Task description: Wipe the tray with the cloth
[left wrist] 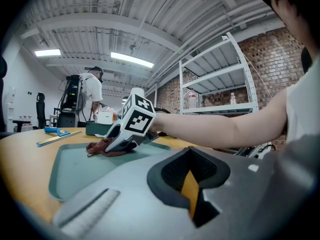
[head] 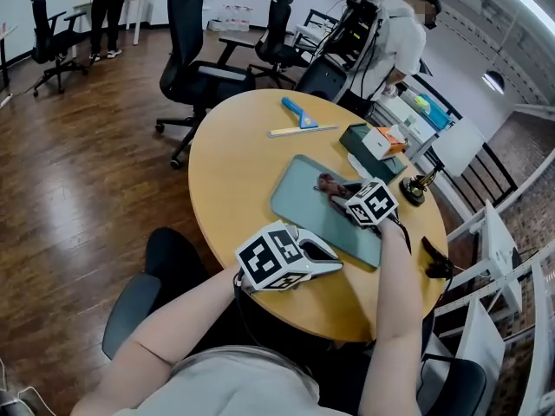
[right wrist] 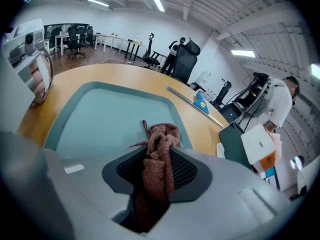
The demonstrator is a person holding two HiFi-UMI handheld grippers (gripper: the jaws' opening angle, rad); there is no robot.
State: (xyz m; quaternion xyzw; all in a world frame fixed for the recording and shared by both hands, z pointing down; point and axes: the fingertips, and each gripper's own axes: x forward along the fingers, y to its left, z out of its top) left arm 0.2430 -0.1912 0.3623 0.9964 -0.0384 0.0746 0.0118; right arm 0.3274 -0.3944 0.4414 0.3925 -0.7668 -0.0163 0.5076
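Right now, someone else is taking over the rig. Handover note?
Right gripper: shut on the cloth, which touches the tray near its far end.
Left gripper: jaws together, empty, by the tray's near edge.
Tray: flat on the table.
Done: cloth gripped and down on the tray. How much is already wiped can't be told.
Left: probably sweep the cloth across the rest of the tray, toward the near end.
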